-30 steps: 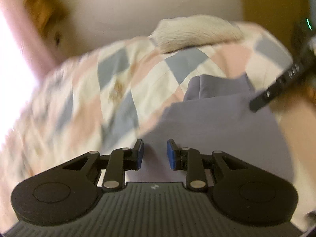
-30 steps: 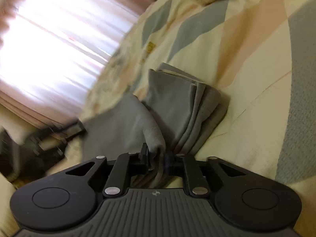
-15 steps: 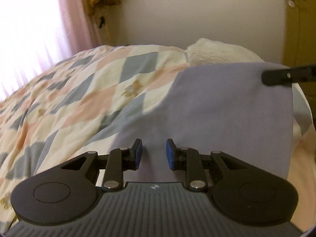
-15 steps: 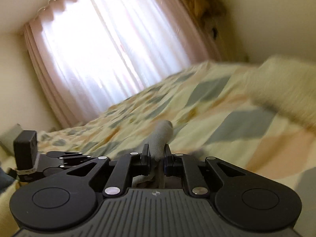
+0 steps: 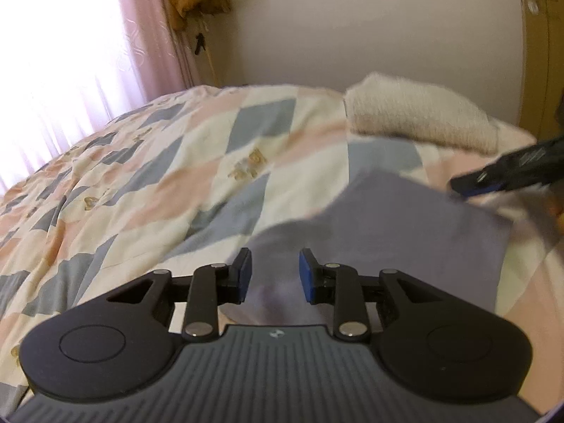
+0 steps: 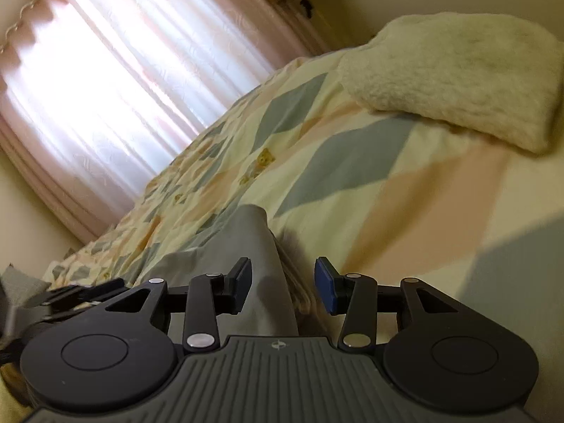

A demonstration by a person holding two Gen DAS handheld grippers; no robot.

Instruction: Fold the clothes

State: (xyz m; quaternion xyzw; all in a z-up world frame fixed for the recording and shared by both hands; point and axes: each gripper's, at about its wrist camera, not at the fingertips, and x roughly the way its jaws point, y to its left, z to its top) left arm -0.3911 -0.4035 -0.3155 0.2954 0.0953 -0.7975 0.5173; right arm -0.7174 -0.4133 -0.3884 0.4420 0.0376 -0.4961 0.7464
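plainly no readable writing shows anywhere; each gripper body carries only a small pale emblem, too small to make out. from the left, a bright window with pink curtains (image 5: 148, 35) lights the room, and one quilt (image 5: 158, 183) of grey, pink and cream diamonds covers the bed. one left gripper (image 5: 274, 275) hovers with its blue-padded fingers (image 5: 306, 275) spread apart, gripping nothing, above the single grey garment (image 5: 405, 232), which lies on the quilt at the near right part of the bed. one folded cream fleece blanket (image 5: 419, 120) sits beyond it near the wall. at the far right the other tool's dark finger pokes in, just above the garment's far corner.

in the right wrist view the right gripper (image 6: 283, 280) is spread wide too, empty, with the garment (image 6: 246, 246) lying loose beneath it. half a second ago that gripper was clamped on the cloth and holding it stretched up; now it has let go and the cloth has dropped onto the quilt (image 6: 405, 190).
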